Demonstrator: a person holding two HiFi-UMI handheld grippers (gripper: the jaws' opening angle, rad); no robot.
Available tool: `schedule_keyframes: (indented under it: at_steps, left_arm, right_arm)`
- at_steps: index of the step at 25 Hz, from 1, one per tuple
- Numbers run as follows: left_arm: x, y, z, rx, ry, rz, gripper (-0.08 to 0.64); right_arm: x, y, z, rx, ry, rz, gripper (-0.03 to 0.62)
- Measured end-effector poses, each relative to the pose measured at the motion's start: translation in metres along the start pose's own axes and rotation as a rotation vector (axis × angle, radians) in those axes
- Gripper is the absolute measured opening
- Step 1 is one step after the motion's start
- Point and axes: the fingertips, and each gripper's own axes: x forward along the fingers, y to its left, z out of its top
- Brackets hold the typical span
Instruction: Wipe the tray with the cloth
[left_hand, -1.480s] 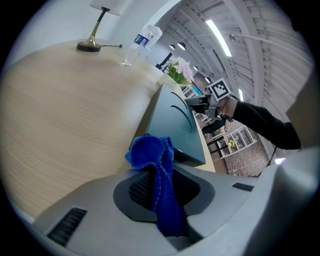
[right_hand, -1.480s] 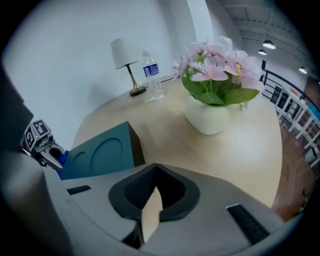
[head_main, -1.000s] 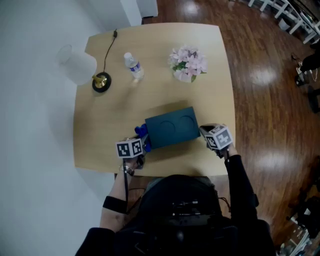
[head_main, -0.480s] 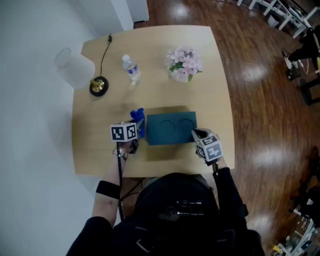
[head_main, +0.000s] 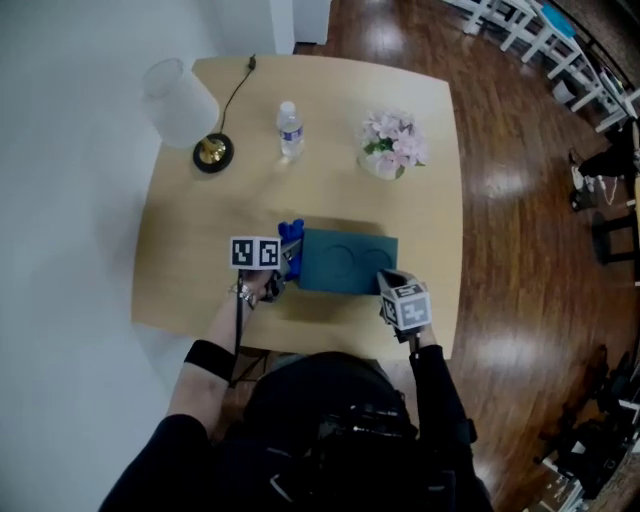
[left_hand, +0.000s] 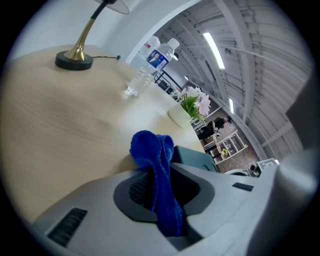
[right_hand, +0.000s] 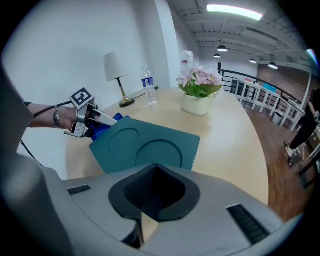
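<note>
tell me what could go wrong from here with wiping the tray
1. Only a small wad of cloth pokes out of the left tool, so its hard tips might scrape the tray instead of wiping.
2. Whether the right tool at the tray's near corner grips it is unclear; if not, the tray could slide toward the flower vase.

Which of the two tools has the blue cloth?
The left tool, at the tray's left end: blue cloth is pinched in its jaws. The right tool has none.
</note>
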Motion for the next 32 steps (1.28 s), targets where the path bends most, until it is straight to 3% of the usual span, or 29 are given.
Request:
schedule_keyframes:
  at_steps: [11, 18, 22, 25, 28, 32]
  left_arm:
    - [-0.038, -0.018, -0.080, -0.078, 0.000, -0.043, 0.071]
    - [-0.065, -0.035, -0.128, -0.003, 0.078, -0.078, 0.071]
    - [-0.069, -0.020, -0.076, -0.048, -0.061, -0.053, 0.071]
    - [-0.056, -0.019, -0.012, -0.017, -0.148, -0.061, 0.071]
    - [-0.031, -0.014, 0.030, -0.037, -0.170, -0.069, 0.071]
    - [-0.011, -0.010, 0.039, -0.148, -0.175, -0.104, 0.072]
  right_arm:
    - [0.000, -0.001, -0.001, -0.011, -0.002, -0.004, 0.009]
    - [-0.003, 0.001, 0.000, -0.015, -0.006, 0.003, 0.009]
    - [-0.003, 0.001, 0.000, -0.023, -0.007, 0.006, 0.009]
    - [-0.003, 0.001, 0.000, -0.024, -0.006, 0.003, 0.009]
    - [-0.004, 0.003, 0.000, -0.024, -0.009, -0.007, 0.009]
    - [-0.002, 0.004, 0.000, -0.027, -0.016, -0.014, 0.009]
